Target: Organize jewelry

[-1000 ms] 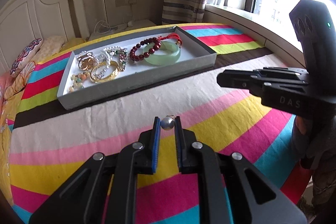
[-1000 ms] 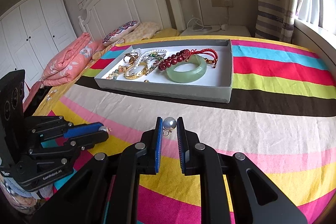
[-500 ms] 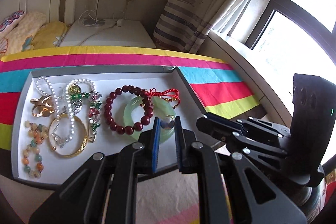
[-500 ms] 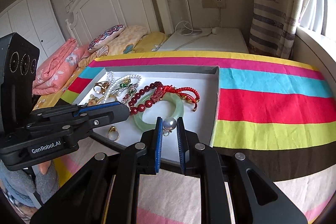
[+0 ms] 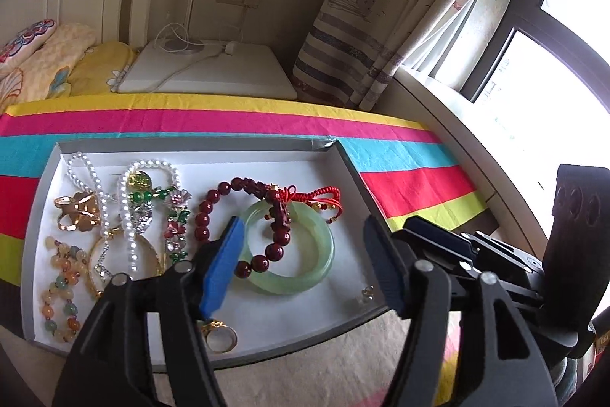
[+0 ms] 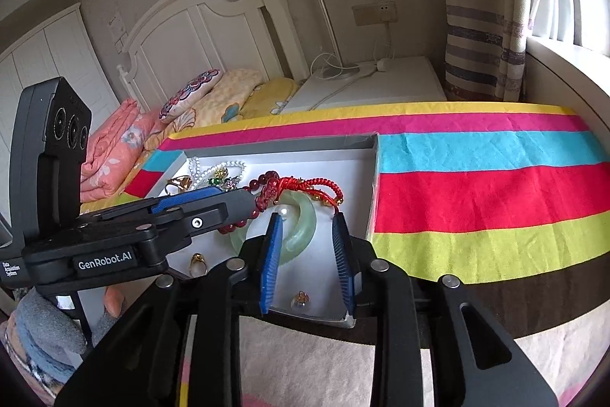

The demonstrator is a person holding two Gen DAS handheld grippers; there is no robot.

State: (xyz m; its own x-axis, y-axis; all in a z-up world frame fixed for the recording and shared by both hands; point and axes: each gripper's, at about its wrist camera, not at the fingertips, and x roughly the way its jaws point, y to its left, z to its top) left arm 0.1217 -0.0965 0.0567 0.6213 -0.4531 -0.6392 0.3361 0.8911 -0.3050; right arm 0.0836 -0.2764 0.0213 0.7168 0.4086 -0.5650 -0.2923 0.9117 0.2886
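Observation:
A shallow grey tray with a white floor lies on the striped bed and holds the jewelry: a green jade bangle, a dark red bead bracelet, pearl strands, gold pieces and a gold ring. My left gripper is open over the tray. A pearl earring lies in the tray's near right corner. My right gripper is open above the same corner. One pearl earring lies on the tray floor between its fingers; another pearl sits at the left fingertip.
The striped bedspread spreads to the right of the tray. Pillows and a white headboard stand behind. A white nightstand with a lamp and cables, a curtain and a window sill lie beyond.
Both grippers were shut on pearl earrings and moved from the bedspread over the tray. Now both have opened, and earrings lie in the tray's near right corner.

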